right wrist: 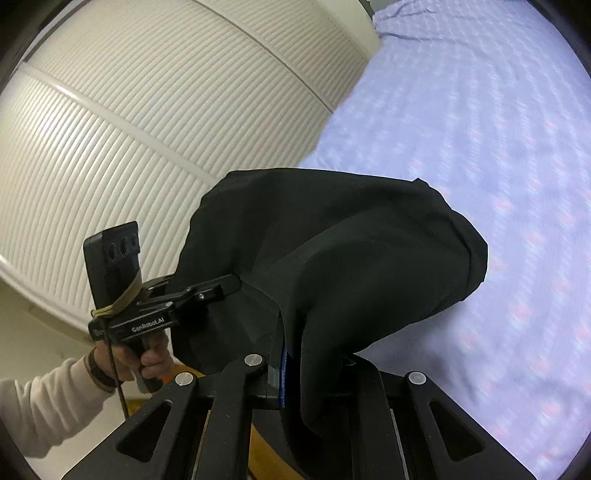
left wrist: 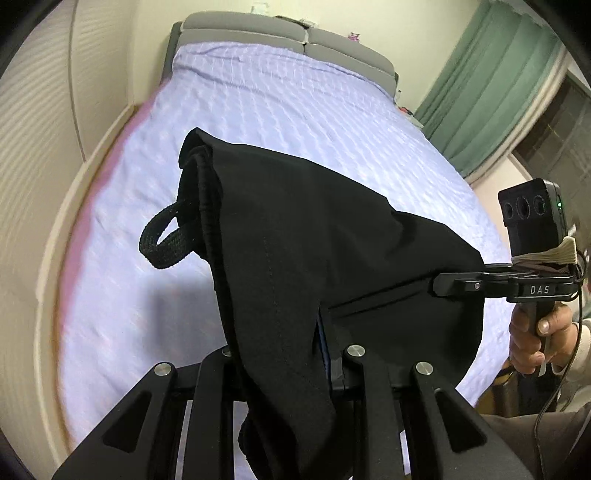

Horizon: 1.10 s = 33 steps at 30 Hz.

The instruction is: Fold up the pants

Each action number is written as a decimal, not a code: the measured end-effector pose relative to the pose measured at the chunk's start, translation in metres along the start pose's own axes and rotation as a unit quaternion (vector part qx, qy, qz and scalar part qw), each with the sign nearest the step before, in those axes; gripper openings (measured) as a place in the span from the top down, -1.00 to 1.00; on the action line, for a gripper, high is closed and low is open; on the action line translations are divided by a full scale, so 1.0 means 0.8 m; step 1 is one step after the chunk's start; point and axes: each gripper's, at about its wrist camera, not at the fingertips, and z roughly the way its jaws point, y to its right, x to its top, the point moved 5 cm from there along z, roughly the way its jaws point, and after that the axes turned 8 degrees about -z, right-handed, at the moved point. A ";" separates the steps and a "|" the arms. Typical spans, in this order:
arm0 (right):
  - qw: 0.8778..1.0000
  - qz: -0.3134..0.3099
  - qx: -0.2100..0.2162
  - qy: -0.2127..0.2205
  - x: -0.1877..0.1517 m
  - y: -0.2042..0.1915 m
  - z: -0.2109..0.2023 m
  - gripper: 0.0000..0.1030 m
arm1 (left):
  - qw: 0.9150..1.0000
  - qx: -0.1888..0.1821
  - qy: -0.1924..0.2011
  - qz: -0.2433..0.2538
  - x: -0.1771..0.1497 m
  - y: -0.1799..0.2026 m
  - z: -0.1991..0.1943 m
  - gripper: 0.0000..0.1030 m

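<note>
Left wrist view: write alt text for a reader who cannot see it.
Black pants hang clamped between the left gripper in the foreground and the right gripper at the right, above a bed with a lavender cover. A drawstring loop dangles left.

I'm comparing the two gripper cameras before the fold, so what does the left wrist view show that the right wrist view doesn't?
Only the left wrist view shows the grey headboard, the green curtain, the window, a strap loop on the pants, and the right gripper with its hand.

Only the right wrist view shows the ribbed white wall panel, the left gripper and a pale sleeve.

Both show the black pants held up over the lilac bedspread, pinched in both grippers.
</note>
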 end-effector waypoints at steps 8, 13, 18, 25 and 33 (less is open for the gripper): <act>0.999 0.005 -0.023 0.047 0.119 -0.045 0.141 0.78 | 0.999 -0.010 0.003 0.036 0.082 -0.158 0.013 0.56; 0.996 0.010 -0.070 0.046 0.146 -0.013 0.224 0.78 | 0.999 -0.022 -0.010 0.029 0.088 -0.238 0.085 0.55; 0.994 0.054 -0.092 0.005 0.128 0.049 0.304 0.78 | 0.997 -0.030 -0.065 -0.003 0.046 -0.303 0.176 0.43; 0.986 0.095 -0.138 -0.026 0.084 0.087 0.343 0.07 | 0.997 -0.035 -0.063 -0.018 0.030 -0.324 0.175 -0.04; 0.976 0.095 -0.191 -0.049 0.060 0.100 0.315 -0.12 | 0.997 0.011 -0.077 0.012 0.015 -0.323 0.167 -0.31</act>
